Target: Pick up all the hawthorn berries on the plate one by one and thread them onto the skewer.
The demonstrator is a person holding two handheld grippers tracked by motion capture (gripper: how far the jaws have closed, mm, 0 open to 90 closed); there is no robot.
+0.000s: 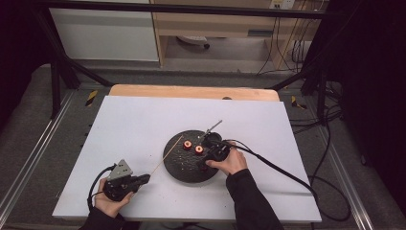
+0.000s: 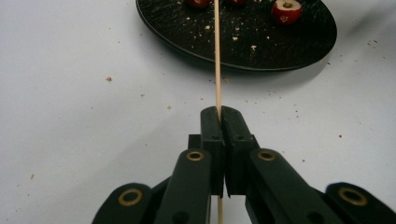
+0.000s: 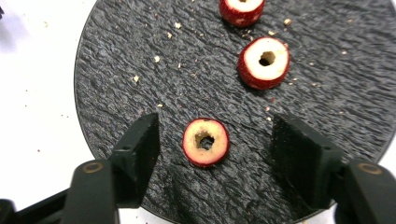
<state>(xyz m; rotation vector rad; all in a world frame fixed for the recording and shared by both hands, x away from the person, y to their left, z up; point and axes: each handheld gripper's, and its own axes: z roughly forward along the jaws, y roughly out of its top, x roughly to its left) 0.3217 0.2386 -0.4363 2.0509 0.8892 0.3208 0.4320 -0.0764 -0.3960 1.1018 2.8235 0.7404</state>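
A white tabletop in a dim room with shelving behind carries a round black slate plate. The right claw stands spread around a cored red fruit slice lying flat near the plate's edge, not touching it, with two more slices beyond; the left claw is pressed together on a thin wooden skewer that points toward the plate. The slice looks light, soft and easily crushed, best pinched gently by its skin-covered rim, the skewer stiff but snappable; no writing is readable.
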